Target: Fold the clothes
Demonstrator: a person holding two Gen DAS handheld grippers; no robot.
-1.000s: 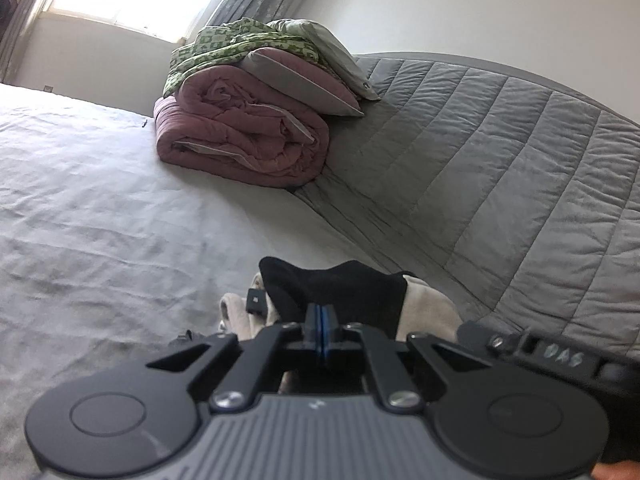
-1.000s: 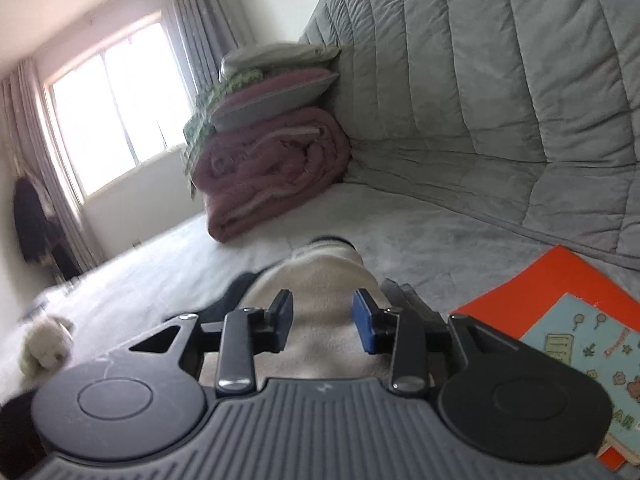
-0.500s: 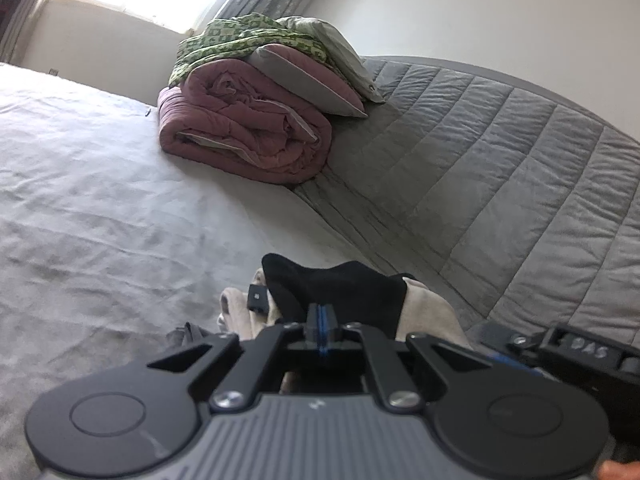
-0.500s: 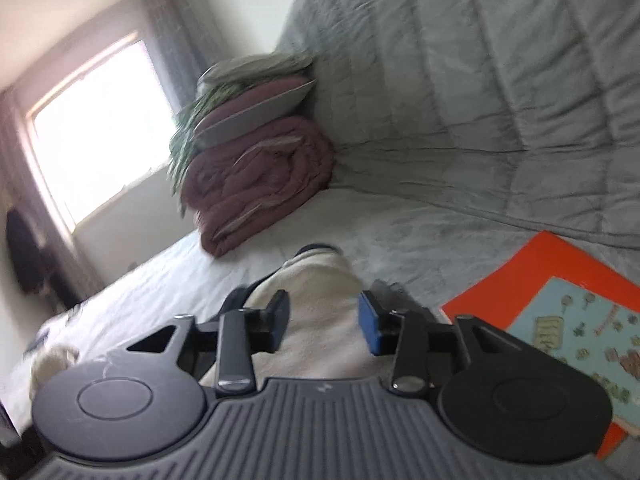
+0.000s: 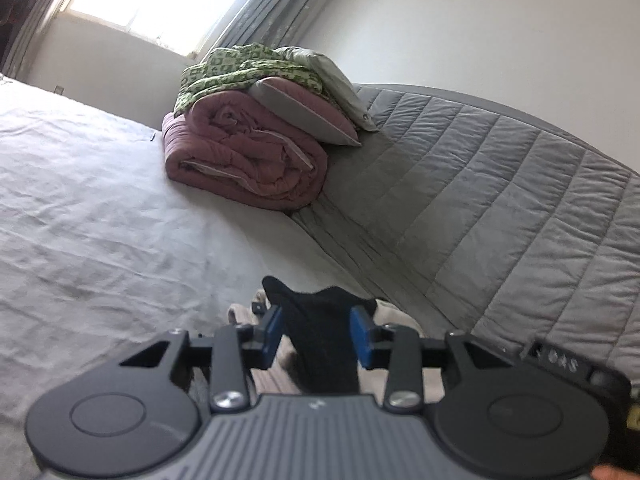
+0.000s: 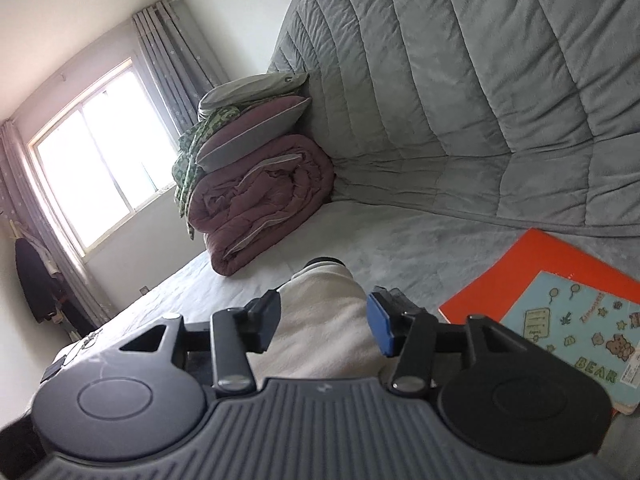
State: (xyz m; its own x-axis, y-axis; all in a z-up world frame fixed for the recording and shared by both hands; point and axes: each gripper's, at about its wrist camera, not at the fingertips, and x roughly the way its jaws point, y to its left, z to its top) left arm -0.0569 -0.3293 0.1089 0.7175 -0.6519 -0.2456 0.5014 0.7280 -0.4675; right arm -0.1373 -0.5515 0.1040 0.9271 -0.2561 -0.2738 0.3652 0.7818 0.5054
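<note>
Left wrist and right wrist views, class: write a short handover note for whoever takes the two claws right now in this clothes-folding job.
Left claw: open, fingers either side of the black collar of the garment, not pinching it.
Right claw: open, over the cream garment, holding nothing.
The garment lies bunched on the grey bedsheet near the quilted headboard. An orange book lies to its right, apart from it.
Done: cannot tell how many folds are made; the bundle looks compact.
Left: probably check the fold, tidy loose edges, then set it aside, clear of the book.
</note>
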